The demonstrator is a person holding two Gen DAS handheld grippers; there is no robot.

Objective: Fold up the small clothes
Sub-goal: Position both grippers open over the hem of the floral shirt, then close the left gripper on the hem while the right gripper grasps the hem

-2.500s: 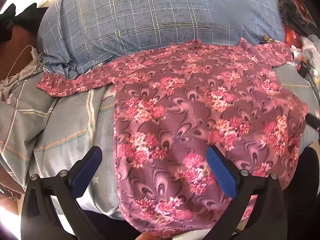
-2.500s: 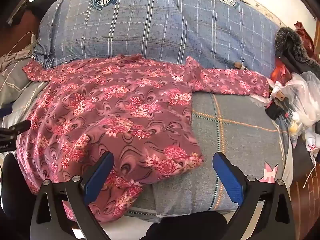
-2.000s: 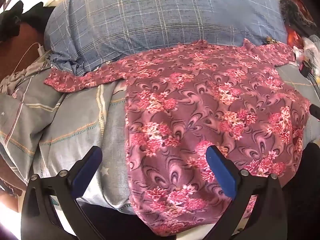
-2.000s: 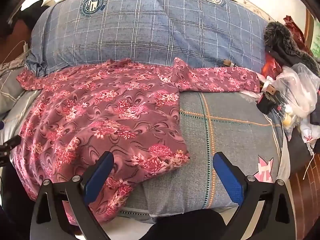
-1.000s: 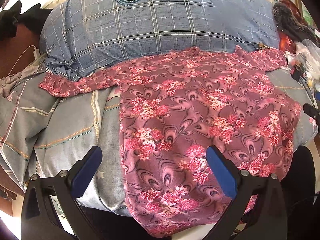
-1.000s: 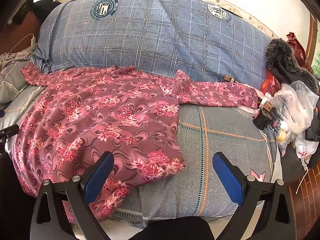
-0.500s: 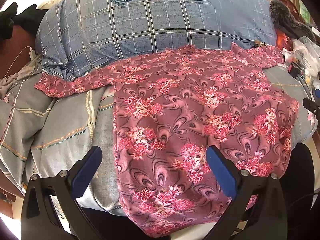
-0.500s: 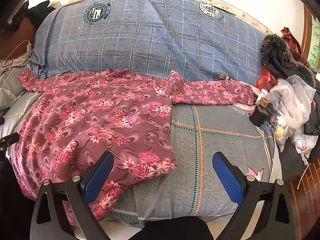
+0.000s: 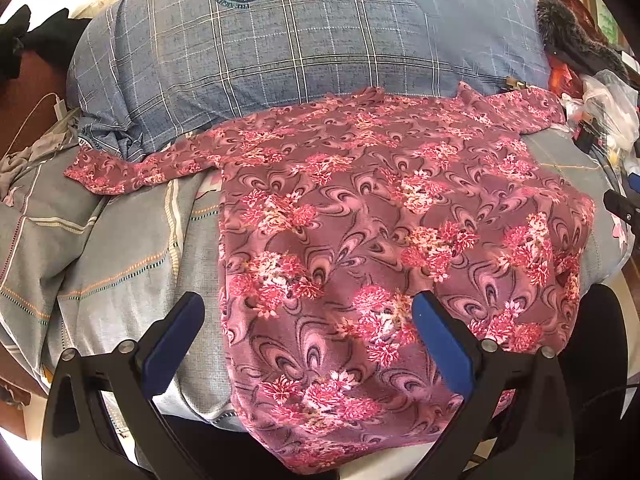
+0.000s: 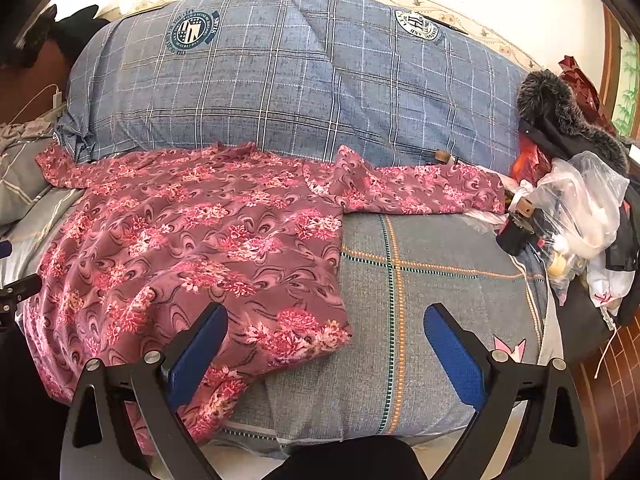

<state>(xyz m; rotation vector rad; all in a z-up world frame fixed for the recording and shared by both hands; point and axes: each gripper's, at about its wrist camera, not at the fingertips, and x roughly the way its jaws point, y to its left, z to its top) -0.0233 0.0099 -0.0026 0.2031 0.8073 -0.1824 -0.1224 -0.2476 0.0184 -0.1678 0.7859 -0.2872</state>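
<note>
A maroon shirt with pink flowers [image 9: 360, 220] lies spread flat on the bed, sleeves out to both sides, hem hanging over the near edge. It also shows in the right wrist view [image 10: 200, 240]. My left gripper [image 9: 308, 320] is open and empty, held above the shirt's lower left part. My right gripper [image 10: 324, 332] is open and empty, above the shirt's lower right corner [image 10: 320, 336]. The right sleeve [image 10: 420, 188] lies along the pillow's foot.
A big blue plaid pillow [image 10: 280, 80] lies behind the shirt. A grey plaid bedsheet [image 10: 432, 280] covers the bed. At the right edge lie a fur-trimmed coat [image 10: 560, 120], a plastic bag [image 10: 580, 200] and small clutter. A cable [image 9: 36, 116] runs at the far left.
Both views shift slightly, a small hover and drift over the shirt. The shirt has not moved and both grippers stay open.
</note>
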